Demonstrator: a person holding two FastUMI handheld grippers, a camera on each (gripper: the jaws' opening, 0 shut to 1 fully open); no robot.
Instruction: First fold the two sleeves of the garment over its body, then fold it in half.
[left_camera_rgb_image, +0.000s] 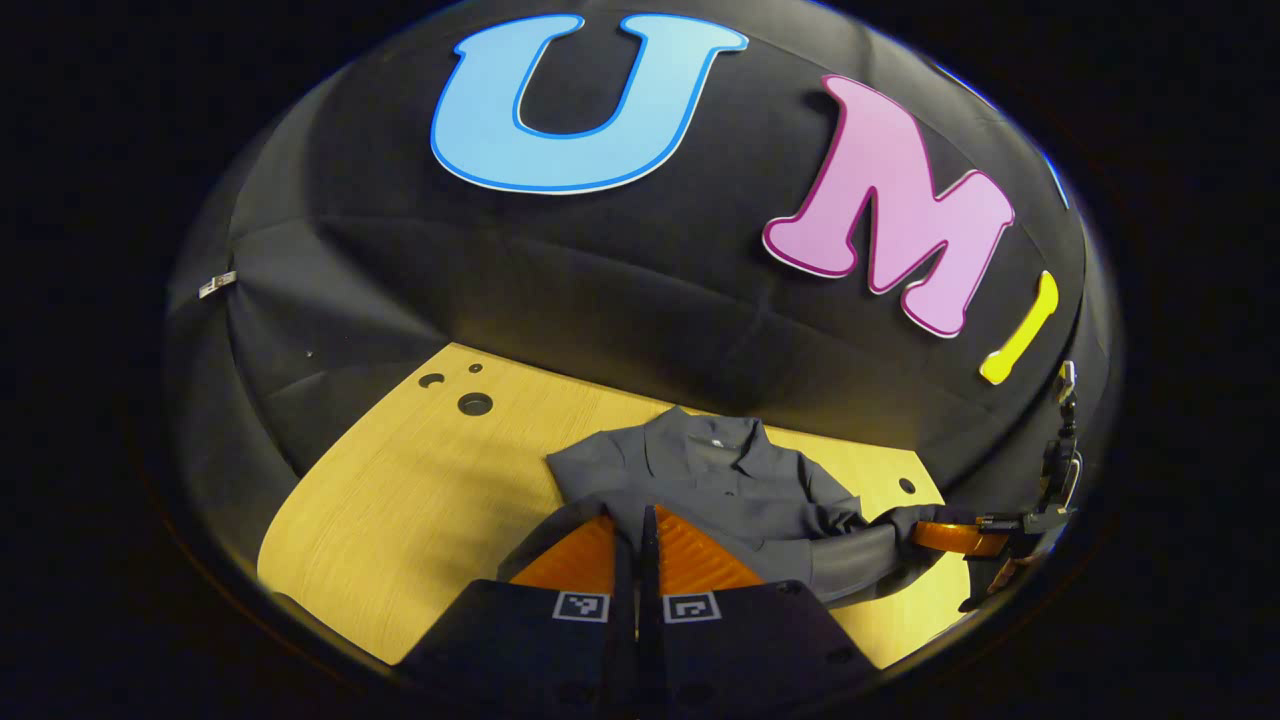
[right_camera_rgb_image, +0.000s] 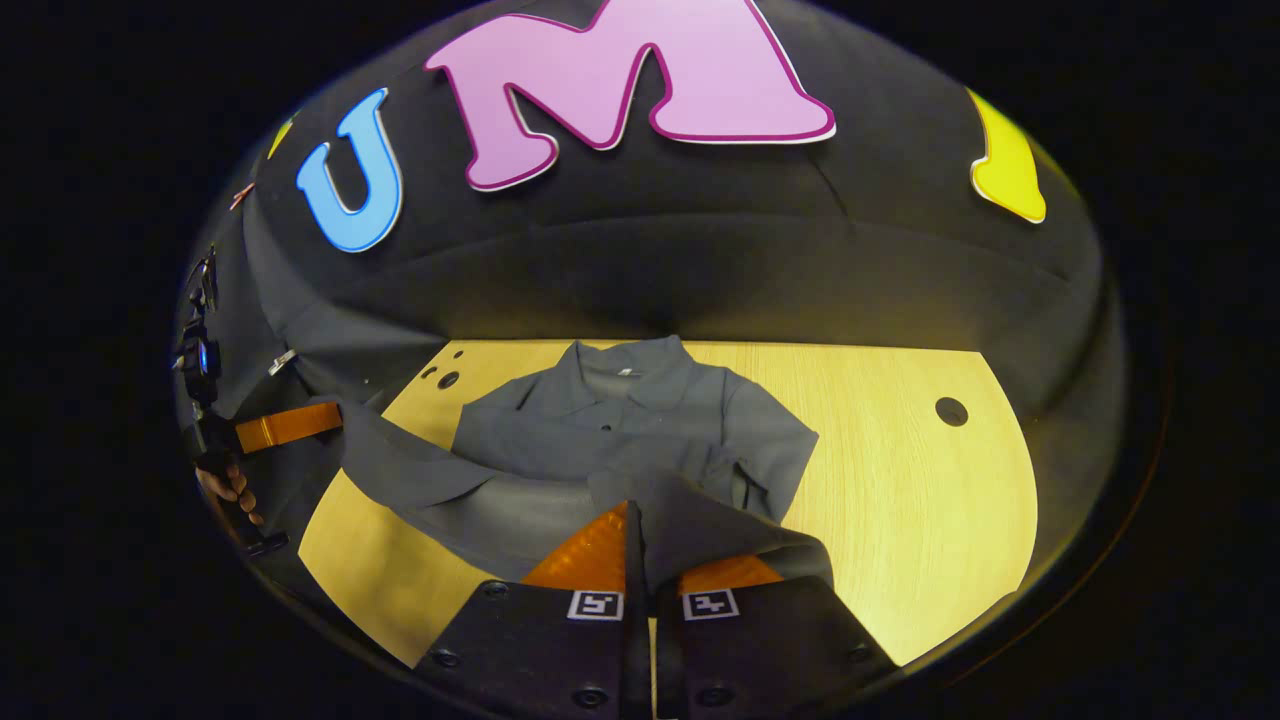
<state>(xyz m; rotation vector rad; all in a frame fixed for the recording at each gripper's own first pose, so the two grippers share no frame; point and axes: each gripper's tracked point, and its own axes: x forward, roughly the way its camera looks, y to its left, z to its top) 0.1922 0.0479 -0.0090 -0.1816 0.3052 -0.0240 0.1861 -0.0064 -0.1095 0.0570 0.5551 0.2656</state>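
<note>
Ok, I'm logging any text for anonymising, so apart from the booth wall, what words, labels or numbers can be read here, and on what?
Inside the collar of the shirt, a neck tag: too small to read.
On the left gripper, two square markers: black-and-white patterns, no words.
On the right gripper, two more of them: no words.
No readable text elsewhere on the shirt or the table.

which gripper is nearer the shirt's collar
Hard to call. The left gripper and right gripper each pinch the hem of the shirt, opposite the collar.
</note>
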